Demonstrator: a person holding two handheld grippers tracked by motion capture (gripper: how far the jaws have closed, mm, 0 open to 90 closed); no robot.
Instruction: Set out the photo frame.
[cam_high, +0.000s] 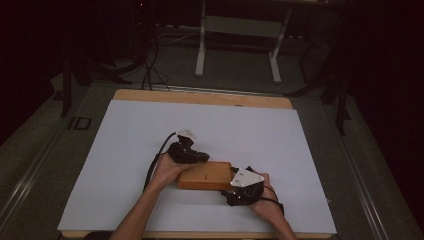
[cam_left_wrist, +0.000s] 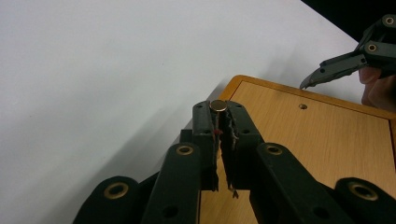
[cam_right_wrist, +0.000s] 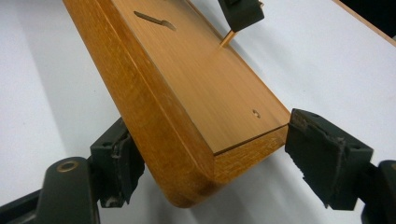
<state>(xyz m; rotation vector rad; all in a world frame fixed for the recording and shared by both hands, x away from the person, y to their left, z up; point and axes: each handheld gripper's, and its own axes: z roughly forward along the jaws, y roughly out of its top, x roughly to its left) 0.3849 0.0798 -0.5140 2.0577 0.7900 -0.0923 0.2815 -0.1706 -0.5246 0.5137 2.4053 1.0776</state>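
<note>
A flat wooden box (cam_high: 206, 175) lies on the white table near the front edge. Its lid (cam_left_wrist: 317, 140) has a small hole (cam_left_wrist: 303, 106) and a dark slot (cam_right_wrist: 154, 18). My left gripper (cam_high: 201, 157) is shut on a small brass pin (cam_left_wrist: 218, 106), held over the box's left end. In the right gripper view the pin (cam_right_wrist: 228, 38) points down, its tip at the lid. My right gripper (cam_right_wrist: 224, 163) stands open astride the box's right end (cam_right_wrist: 247, 163). Its left pad (cam_right_wrist: 119, 165) is close against the side, while its right pad (cam_right_wrist: 327, 161) stands clear.
The white sheet (cam_high: 150, 130) covers a wooden tabletop (cam_high: 200, 96). A person's forearms come in from the bottom. Beyond the table are dark floor, cables (cam_high: 147, 70) and a white frame stand (cam_high: 237, 45).
</note>
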